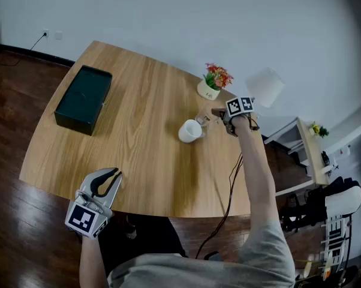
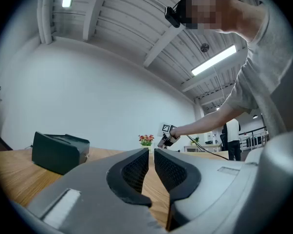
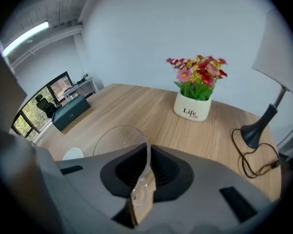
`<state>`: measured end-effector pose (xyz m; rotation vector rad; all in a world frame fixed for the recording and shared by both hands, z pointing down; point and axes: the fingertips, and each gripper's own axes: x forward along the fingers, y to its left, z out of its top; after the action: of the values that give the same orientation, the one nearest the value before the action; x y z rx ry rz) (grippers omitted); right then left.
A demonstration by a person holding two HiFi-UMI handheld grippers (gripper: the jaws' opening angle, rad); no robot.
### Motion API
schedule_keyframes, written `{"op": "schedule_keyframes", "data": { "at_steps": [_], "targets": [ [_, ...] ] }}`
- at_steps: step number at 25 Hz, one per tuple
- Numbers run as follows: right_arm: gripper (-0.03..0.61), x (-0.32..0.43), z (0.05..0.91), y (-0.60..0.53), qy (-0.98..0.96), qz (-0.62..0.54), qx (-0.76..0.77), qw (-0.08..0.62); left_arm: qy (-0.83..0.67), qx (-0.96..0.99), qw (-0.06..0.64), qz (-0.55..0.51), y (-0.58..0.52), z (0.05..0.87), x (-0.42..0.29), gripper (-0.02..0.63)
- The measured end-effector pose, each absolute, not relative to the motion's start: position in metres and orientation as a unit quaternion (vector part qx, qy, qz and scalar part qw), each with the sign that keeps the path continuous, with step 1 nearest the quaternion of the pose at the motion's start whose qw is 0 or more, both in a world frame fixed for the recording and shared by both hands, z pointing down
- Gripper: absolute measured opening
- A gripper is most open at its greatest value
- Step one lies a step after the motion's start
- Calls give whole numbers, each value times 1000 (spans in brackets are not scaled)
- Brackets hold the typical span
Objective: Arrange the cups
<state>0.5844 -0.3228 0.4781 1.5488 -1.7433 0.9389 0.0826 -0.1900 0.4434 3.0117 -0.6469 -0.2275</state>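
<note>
The right gripper has its fingers clamped on one thin wall of the clear glass cup, pinching it at the rim, toward the table's far right edge. I cannot tell whether the glass rests on the wood or is lifted. That narrow hold on smooth glass is the weak point. If swung quickly, the cup could probably swivel or slip out, or knock the white cup just beside it or the flower pot nearby. The lamp cord loops close by and might snag.

The left gripper hangs by the near edge, fingers almost together on nothing.

The glass is transparent, round and thin-walled, and the white cup looks glazed and opaque. The pot is white with lettering. The table is pale wood grain. A dark green box, matte and rectangular, sits near the left edge.
</note>
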Motion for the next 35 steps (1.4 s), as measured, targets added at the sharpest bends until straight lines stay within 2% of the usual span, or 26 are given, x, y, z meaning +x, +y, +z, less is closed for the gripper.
{"op": "schedule_keyframes", "data": {
  "at_steps": [3, 6, 12, 21, 26, 35],
  "targets": [
    [29, 572, 437, -319, -684, 337, 589, 269, -202, 976, 27, -76, -187, 442, 90, 48],
    [29, 529, 391, -325, -722, 303, 569, 253, -196, 977, 30, -84, -189, 440, 89, 44],
    [29, 374, 344, -379, -802, 239, 463, 291, -202, 972, 50, -110, -194, 437, 82, 41],
    [29, 178, 377, -481, -842, 222, 344, 351, -208, 973, 39, -86, -190, 444, 90, 40],
    [29, 128, 395, -532, -830, 213, 336, 391, -204, 974, 45, -90, -192, 442, 92, 37],
    [29, 81, 407, -581, -803, 184, 331, 460, -198, 976, 46, -83, -188, 442, 94, 37]
  ]
}}
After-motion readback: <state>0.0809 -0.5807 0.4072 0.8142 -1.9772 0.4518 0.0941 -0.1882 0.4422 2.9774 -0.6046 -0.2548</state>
